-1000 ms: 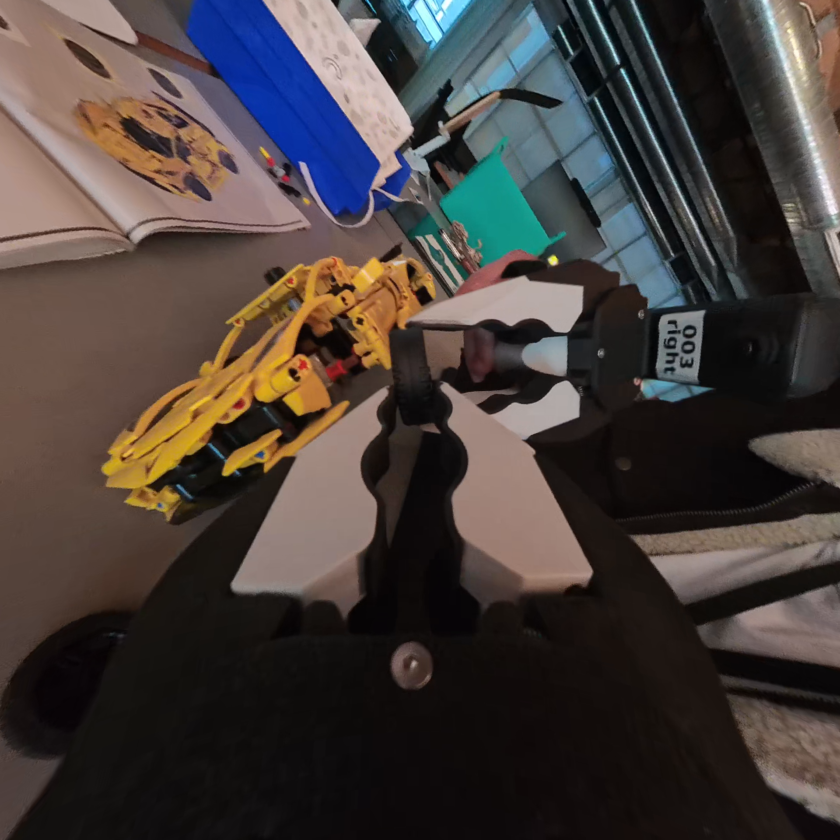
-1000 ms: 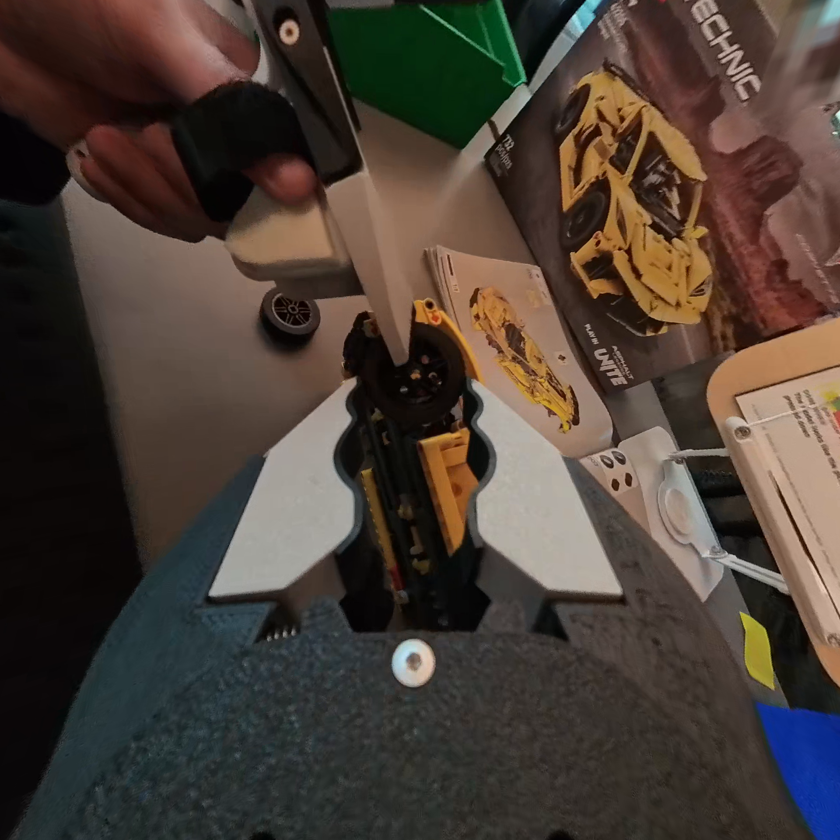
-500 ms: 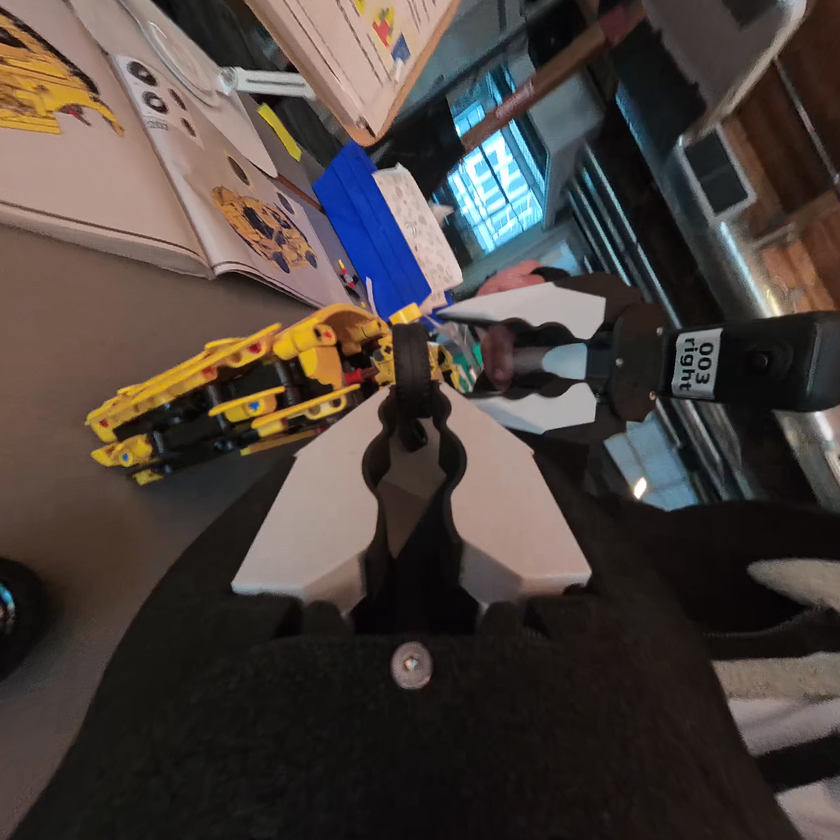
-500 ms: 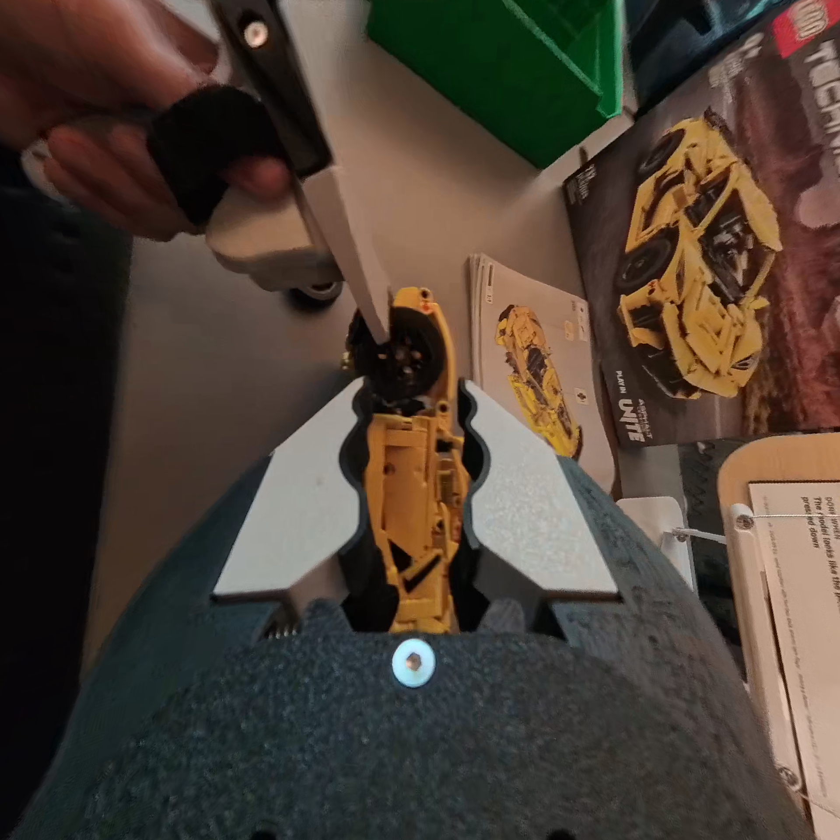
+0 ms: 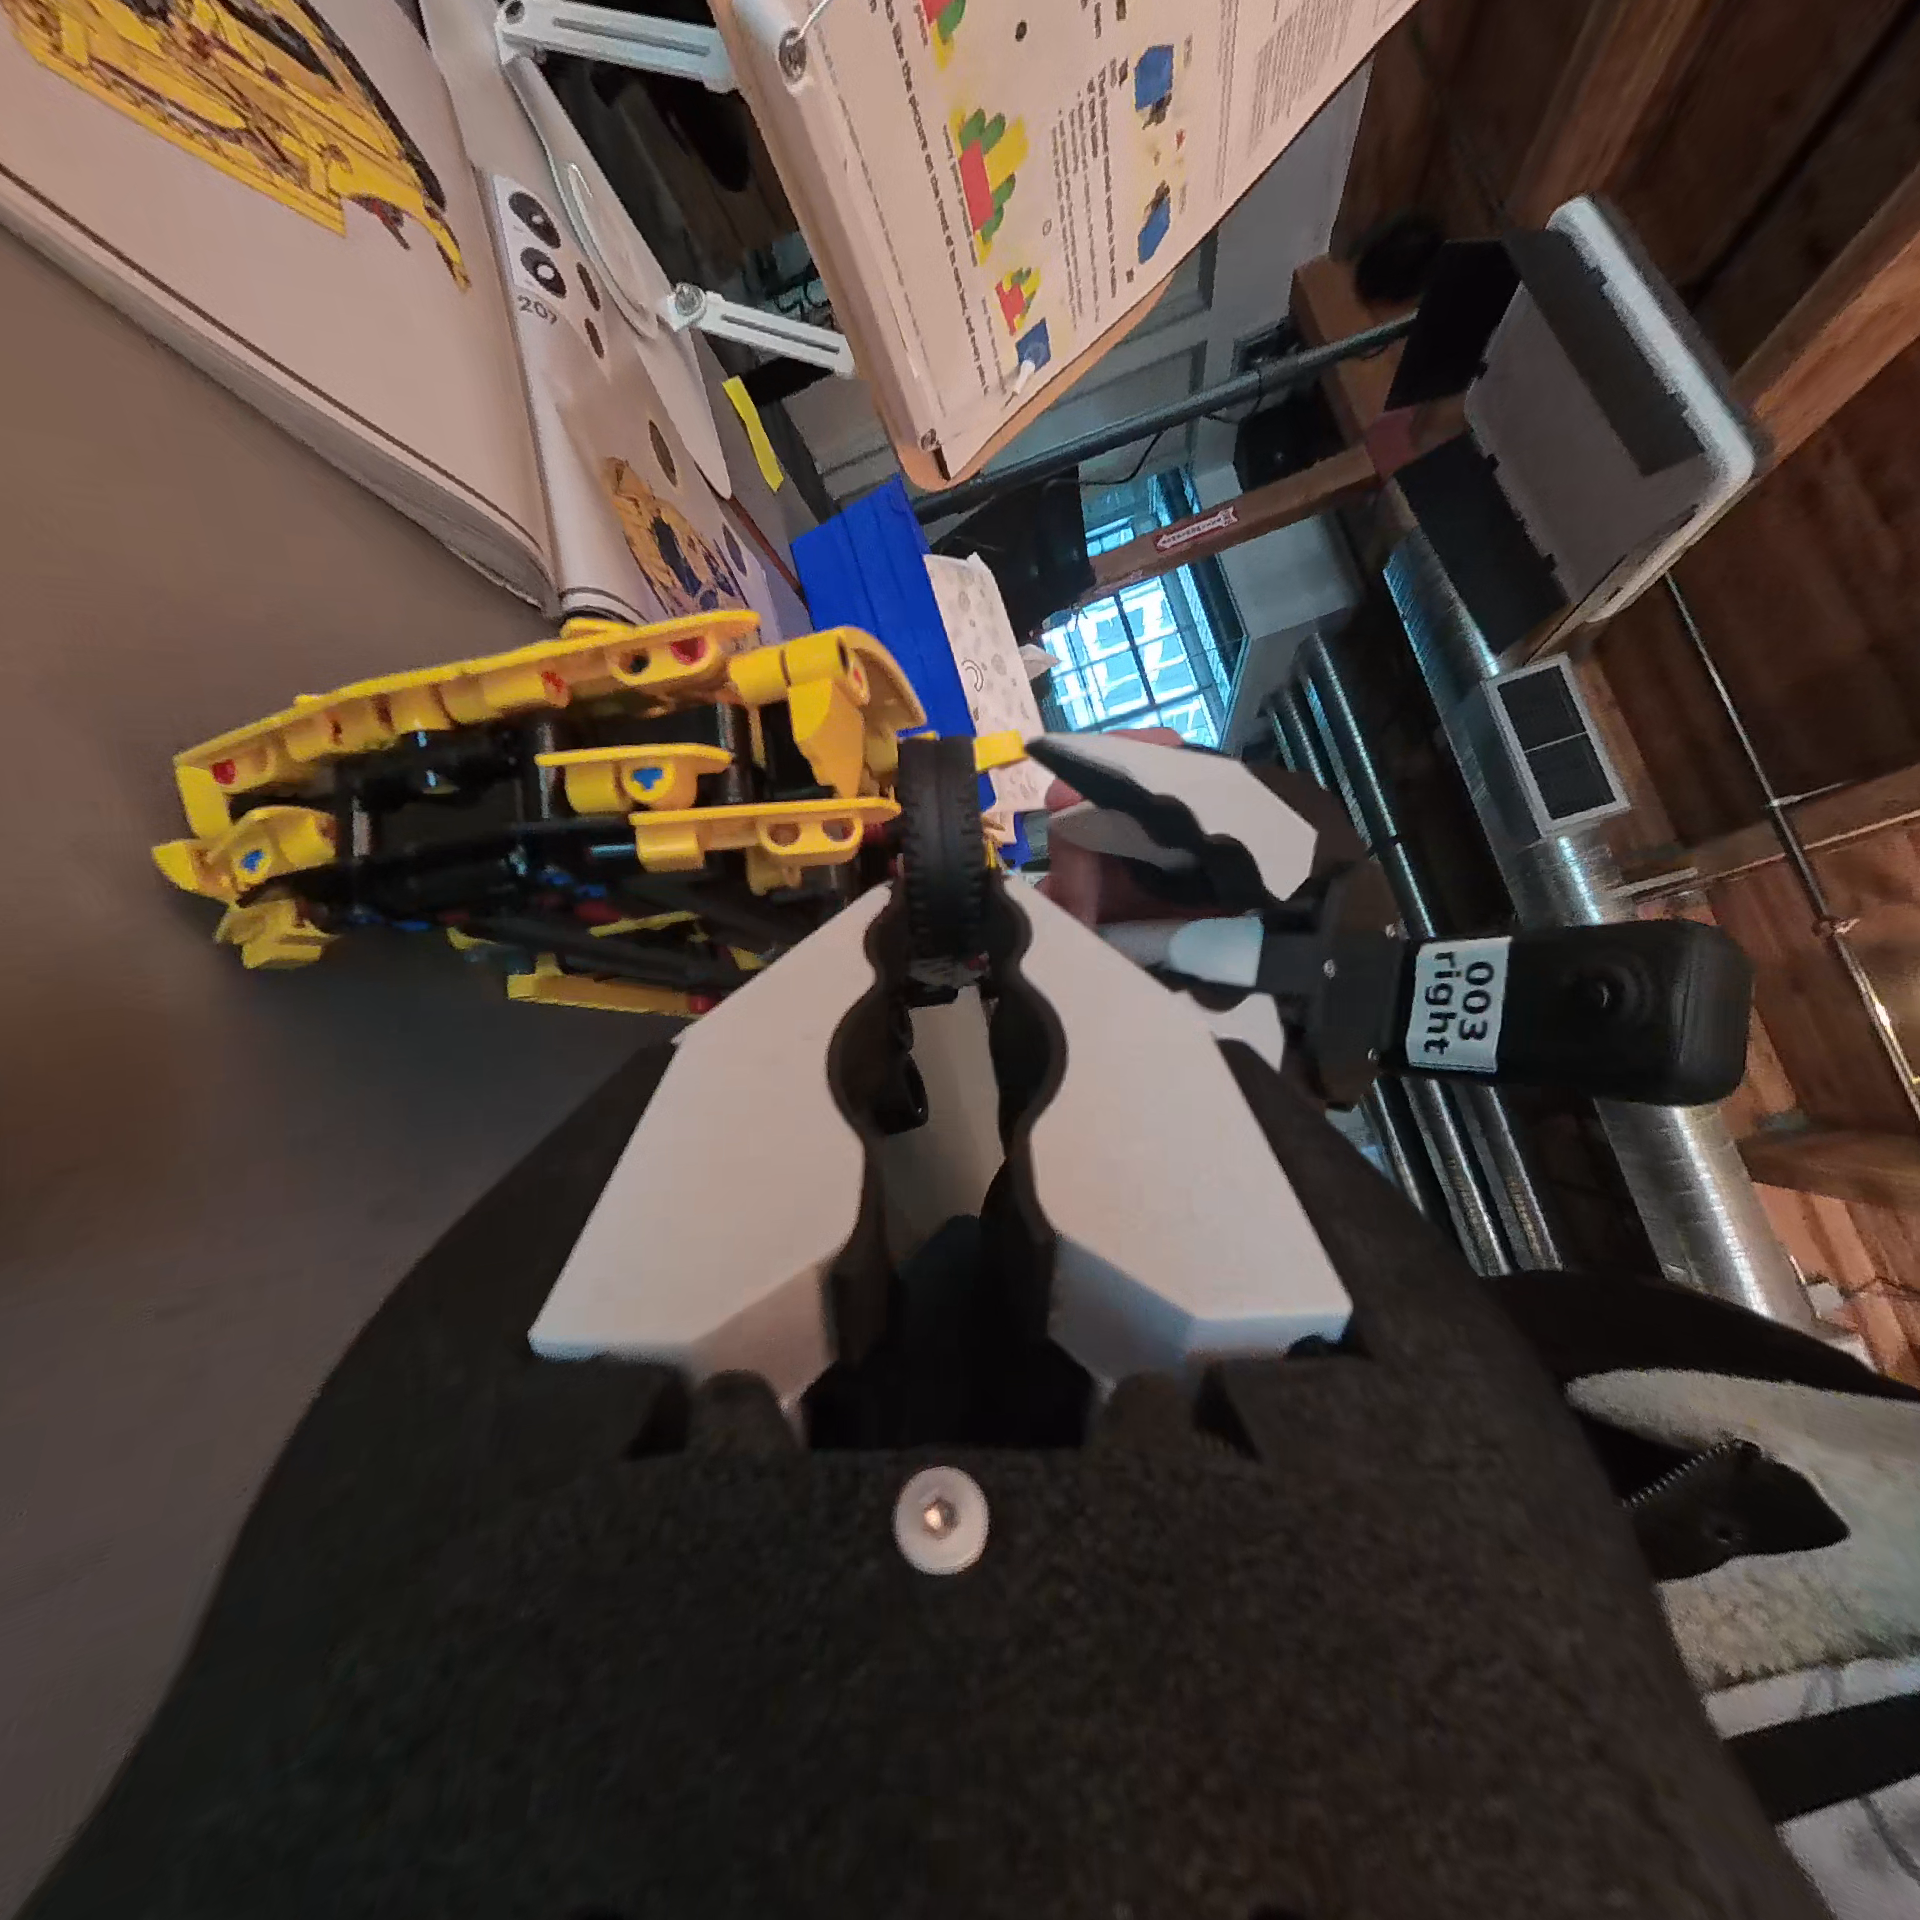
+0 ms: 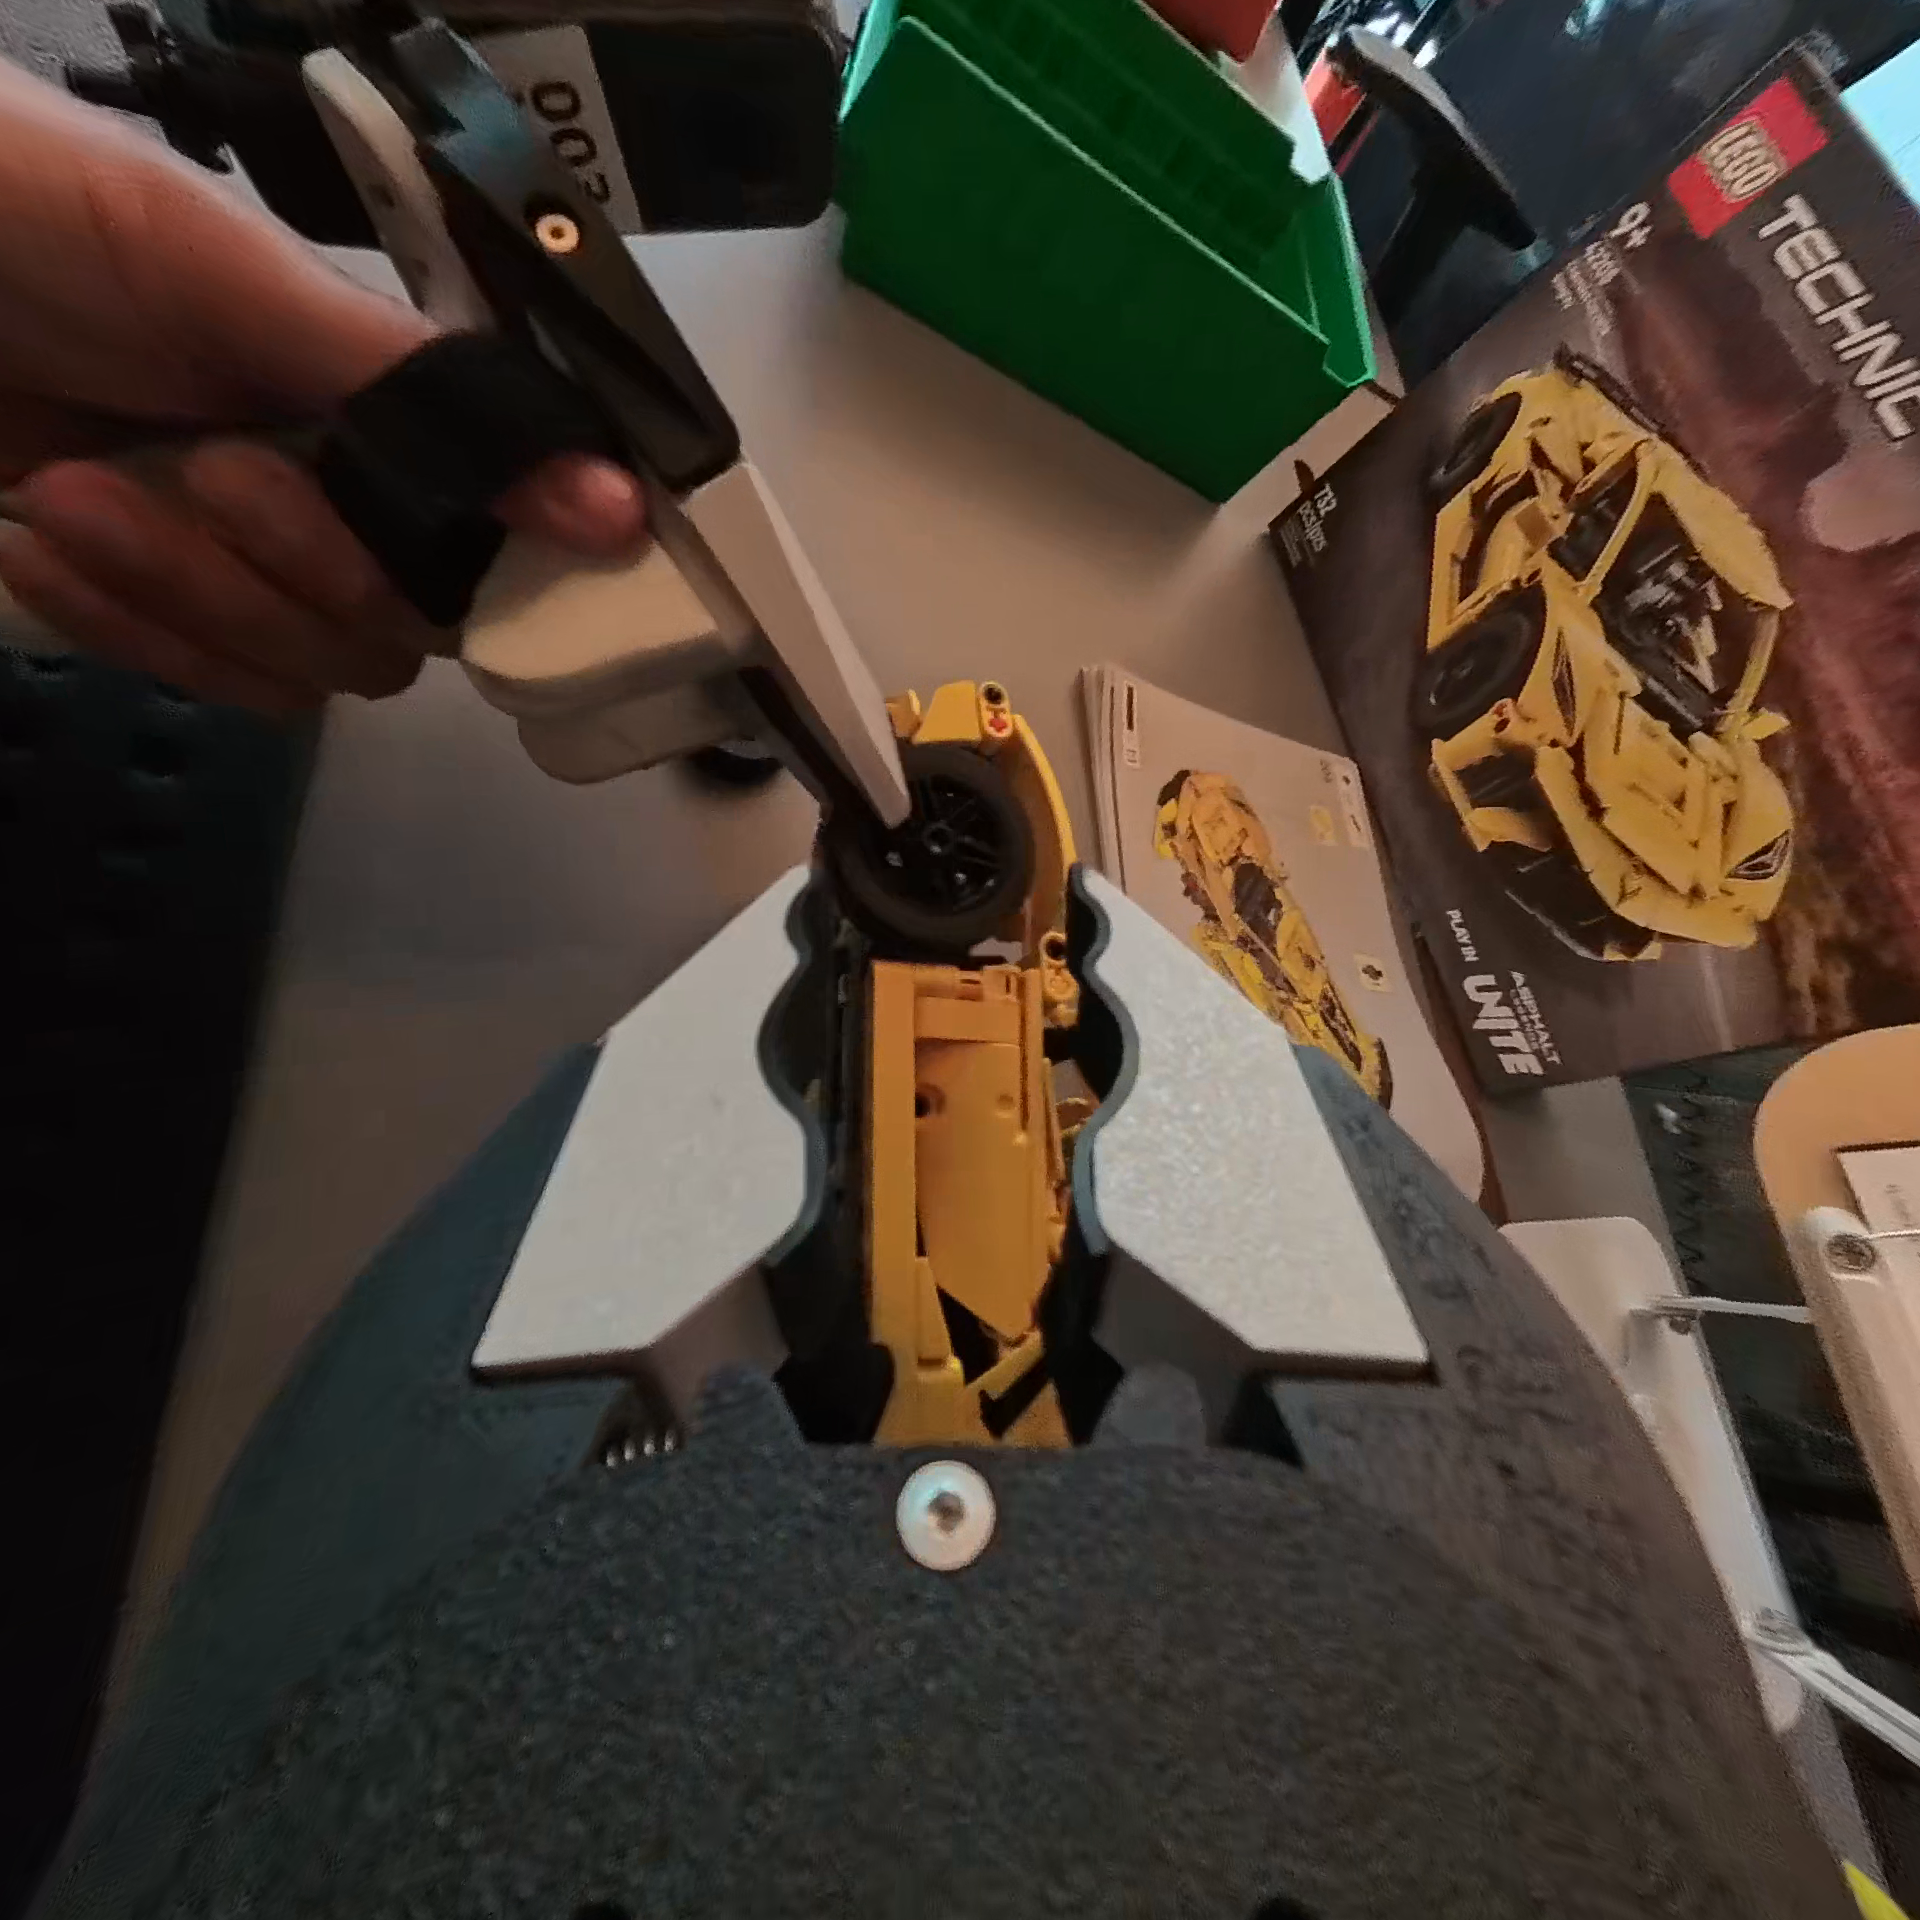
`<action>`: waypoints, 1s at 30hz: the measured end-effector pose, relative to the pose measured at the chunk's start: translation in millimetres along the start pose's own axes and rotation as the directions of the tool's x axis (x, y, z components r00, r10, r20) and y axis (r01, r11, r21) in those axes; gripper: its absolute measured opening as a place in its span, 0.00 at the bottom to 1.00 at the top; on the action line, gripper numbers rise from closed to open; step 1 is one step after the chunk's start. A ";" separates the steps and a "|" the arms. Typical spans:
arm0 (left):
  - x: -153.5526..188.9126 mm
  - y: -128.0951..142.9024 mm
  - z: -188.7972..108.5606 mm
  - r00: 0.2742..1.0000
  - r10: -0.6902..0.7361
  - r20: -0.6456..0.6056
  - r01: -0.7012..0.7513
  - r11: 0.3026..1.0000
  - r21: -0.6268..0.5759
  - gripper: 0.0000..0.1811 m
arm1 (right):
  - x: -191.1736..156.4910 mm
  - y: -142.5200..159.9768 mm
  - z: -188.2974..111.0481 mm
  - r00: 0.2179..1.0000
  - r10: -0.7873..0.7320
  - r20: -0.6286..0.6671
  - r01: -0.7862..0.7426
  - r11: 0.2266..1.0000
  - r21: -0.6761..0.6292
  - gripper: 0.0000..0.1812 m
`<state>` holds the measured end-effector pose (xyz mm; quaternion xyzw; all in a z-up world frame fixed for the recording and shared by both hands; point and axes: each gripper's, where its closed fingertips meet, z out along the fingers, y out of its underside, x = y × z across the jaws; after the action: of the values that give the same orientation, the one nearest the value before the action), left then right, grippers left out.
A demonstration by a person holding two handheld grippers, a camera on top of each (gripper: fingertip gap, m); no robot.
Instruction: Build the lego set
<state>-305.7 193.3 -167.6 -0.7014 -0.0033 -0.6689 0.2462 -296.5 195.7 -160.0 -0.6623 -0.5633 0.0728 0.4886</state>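
You have the left gripper [image 5: 943, 935] pinched on a black rubber wheel [image 5: 943, 831] at the car's wheel arch, and the right gripper [image 6: 940, 935] clamped across the yellow car [image 6: 966, 1122], which lies on its side on the grey table [image 6: 987, 499], left of the booklet [image 6: 1226, 831]. Keep the wheel square to its axle and press straight in while the right side braces the body. The tyre is soft and ribbed, so it grips; the glossy plastic panels are angular and could pop loose under a skewed push.

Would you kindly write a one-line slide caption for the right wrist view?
Right hand-held gripper clamps the yellow car while the left hand-held gripper presses a black wheel on.
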 end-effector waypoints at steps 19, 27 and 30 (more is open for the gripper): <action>-5.7 -5.1 2.7 1.000 -0.016 -0.018 0.017 0.998 0.065 0.08 | 1.2 8.0 16.6 0.993 0.113 0.010 -0.113 0.992 -0.055 0.23; -6.5 -1.7 3.4 0.996 0.072 0.048 -0.075 0.996 0.058 0.08 | -0.5 6.8 15.5 0.996 0.085 0.006 -0.085 0.995 -0.043 0.24; -6.7 0.9 4.2 0.988 0.122 0.091 -0.126 0.991 0.033 0.08 | -2.0 2.7 14.6 0.995 0.094 0.019 -0.094 0.995 -0.018 0.25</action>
<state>-302.2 196.2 -174.1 -0.7242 0.0164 -0.6204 0.3007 -304.8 202.7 -170.3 -0.6916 -0.5370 0.0976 0.4732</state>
